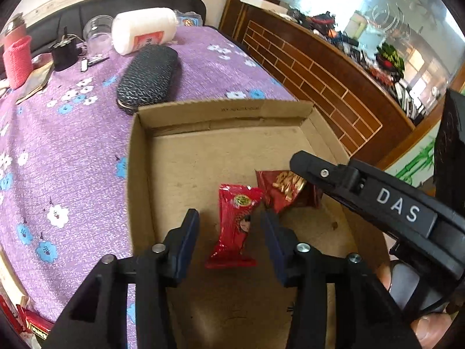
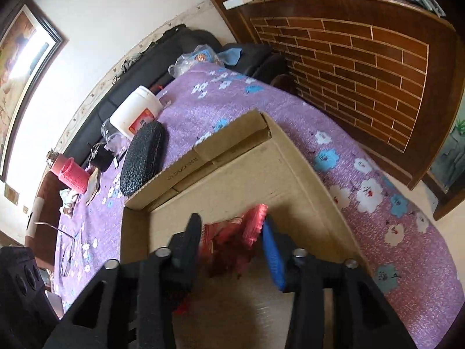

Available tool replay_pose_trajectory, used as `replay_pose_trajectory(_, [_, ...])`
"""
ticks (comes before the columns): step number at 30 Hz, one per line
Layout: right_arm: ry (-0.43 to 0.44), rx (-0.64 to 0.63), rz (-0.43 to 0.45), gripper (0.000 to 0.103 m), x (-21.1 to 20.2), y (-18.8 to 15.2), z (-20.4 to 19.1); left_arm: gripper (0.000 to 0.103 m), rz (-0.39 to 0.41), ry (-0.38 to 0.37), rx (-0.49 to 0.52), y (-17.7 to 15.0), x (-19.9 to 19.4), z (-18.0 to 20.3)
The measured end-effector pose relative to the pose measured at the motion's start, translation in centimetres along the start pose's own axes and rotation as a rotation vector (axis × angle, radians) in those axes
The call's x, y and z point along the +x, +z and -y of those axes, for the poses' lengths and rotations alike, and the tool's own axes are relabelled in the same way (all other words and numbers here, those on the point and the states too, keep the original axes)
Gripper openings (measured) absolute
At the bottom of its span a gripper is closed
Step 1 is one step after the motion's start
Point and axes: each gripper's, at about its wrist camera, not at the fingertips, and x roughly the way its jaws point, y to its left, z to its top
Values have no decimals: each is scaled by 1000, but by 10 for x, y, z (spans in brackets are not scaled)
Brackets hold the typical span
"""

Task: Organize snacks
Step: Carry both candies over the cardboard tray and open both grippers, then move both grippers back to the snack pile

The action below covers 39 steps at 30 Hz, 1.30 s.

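in the left wrist view, the left gripper (image 1: 229,226) is held open over a glossy red snack packet (image 1: 234,226) lying flat in the cardboard box (image 1: 139,157); it is best lifted straight clear. in the right wrist view, the right gripper (image 2: 232,241) is parted, a crinkled red nut packet (image 2: 232,232) lying loose between its fingers.

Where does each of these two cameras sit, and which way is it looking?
Left wrist: on the left gripper, looking down into the cardboard box at a red snack packet; the right gripper and fingertips show.
Right wrist: on the right gripper, over a crinkled red packet; only its own jaws show.
Shared: box, purple tablecloth, black case, white jar.
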Motion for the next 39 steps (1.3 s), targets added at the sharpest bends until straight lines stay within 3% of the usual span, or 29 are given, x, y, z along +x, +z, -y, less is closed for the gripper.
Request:
replay_pose_trajectory(4, [-3, -1, 33, 47, -8, 1, -1, 44, 5, 3, -8, -2, -9, -6])
replay_pose_trajectory(10, [87, 8, 101, 47, -27, 1, -5, 44, 51, -8, -38, -17, -51, -18])
replay_pose_trajectory(17, [188, -120, 238, 47, -64, -14, -41, 44, 126, -17, -58, -63, -131, -47])
replay_pose_trajectory(19, [232, -168, 254, 47, -75, -22, -57, 44, 139, 14, -53, -82, -155, -65])
replay_pose_trajectory(23, [300, -228, 171, 47, -86, -47, -89, 45, 177, 81, -54, -113, -195, -115])
replay_pose_trajectory(28, [381, -355, 53, 47, -95, -109, -128, 45, 176, 195, -76, -134, -212, -190])
replay_pose_trajectory(32, [410, -402, -26, 47, -92, -154, -141, 43, 124, 180, -93, -131, -196, -242])
replay_pose_trajectory(33, [414, -400, -44, 47, -91, -162, -141, 38, 116, 175, -90, -131, -192, -248])
replay_pose_trajectory(39, [395, -385, -107, 47, -82, -181, -135, 33, 106, 131, 15, -138, -176, -250])
